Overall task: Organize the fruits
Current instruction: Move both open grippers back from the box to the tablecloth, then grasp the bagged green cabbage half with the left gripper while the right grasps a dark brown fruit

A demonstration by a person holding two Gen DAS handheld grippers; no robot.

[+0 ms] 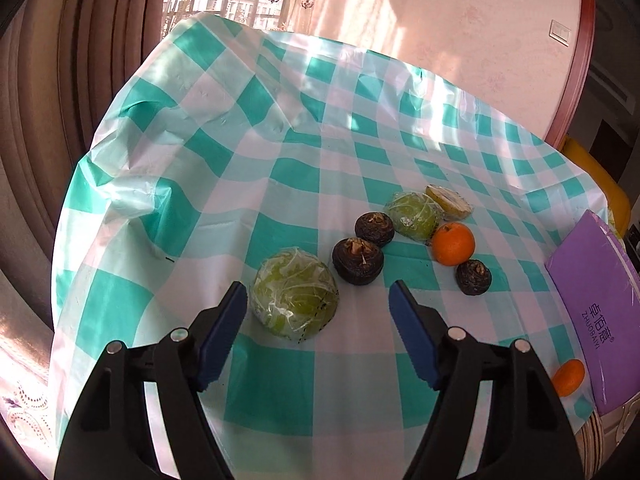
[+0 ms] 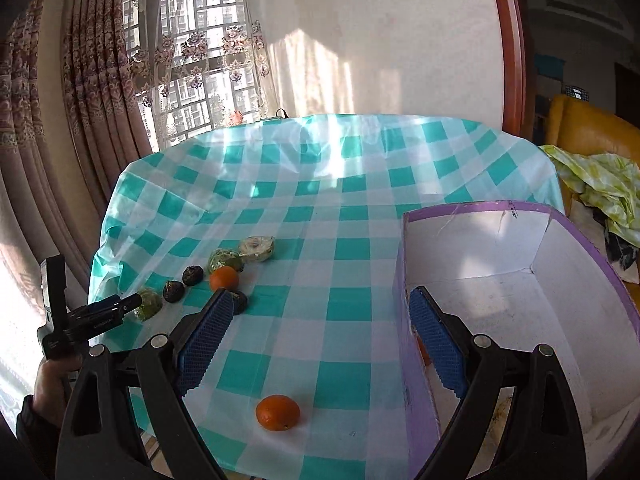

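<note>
My left claw (image 1: pixel 318 300) hangs low over the green-and-white checked tablecloth (image 1: pixel 280 160), its blue pads apart and gripping nothing. The nearest wrapped green fruit (image 1: pixel 295 293) lies just beyond the tips, close by the left pad and not touching either. No earlier view is on hand, so I speak only of how the claw stands.

Past that fruit, three dark brown round fruits sit in a loose line: one (image 1: pixel 358 261) just to its far right, one (image 1: pixel 375 229) farther off, one (image 1: pixel 474 277) to the right, near an orange (image 1: pixel 454 243). Behind the orange lie a second wrapped green fruit (image 1: pixel 414 215) and a pale wrapped piece (image 1: pixel 450 200), touching each other.

My right claw (image 2: pixel 322 312) is released too, pads wide, nothing between them. Its left pad stands over the cloth in front of a dark fruit; its right pad shows against the near left corner of the purple box (image 2: pixel 408 360), whose white inside looks bare apart from an orange glimpse low behind the pad that I cannot identify. A second orange (image 2: pixel 278 413) rests on the cloth near me, between the pads' line and the box, apart from both. At the far left, a hand (image 2: pixel 50 380) holds my other tool.
</note>
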